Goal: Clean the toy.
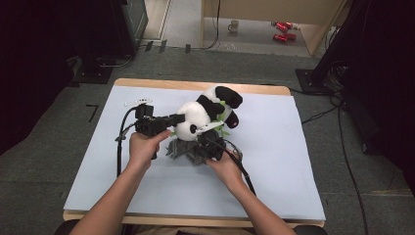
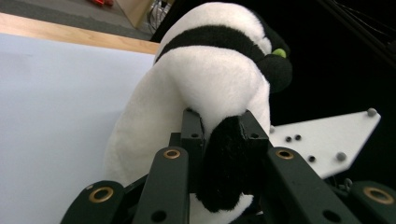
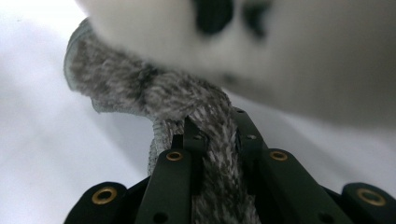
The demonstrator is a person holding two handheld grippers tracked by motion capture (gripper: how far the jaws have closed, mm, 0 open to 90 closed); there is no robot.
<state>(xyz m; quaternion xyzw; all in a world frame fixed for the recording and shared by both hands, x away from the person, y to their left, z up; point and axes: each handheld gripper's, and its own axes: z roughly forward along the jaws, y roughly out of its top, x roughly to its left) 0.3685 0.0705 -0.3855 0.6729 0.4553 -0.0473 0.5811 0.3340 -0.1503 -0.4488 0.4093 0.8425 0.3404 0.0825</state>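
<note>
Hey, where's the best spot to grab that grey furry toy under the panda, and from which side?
Probably a narrow limb, from the person's side. The grey plush toy lies low on the table with the panda plush over it, so coming from above looks blocked. The right gripper is already shut on a thin grey strand that sticks out toward the near edge, slim enough to fit between the jaws.

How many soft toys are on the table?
2. The panda toy sits near the table's middle, held by the left gripper. The grey furry toy lies beneath it, held by the right gripper. Others may be hidden underneath.
</note>
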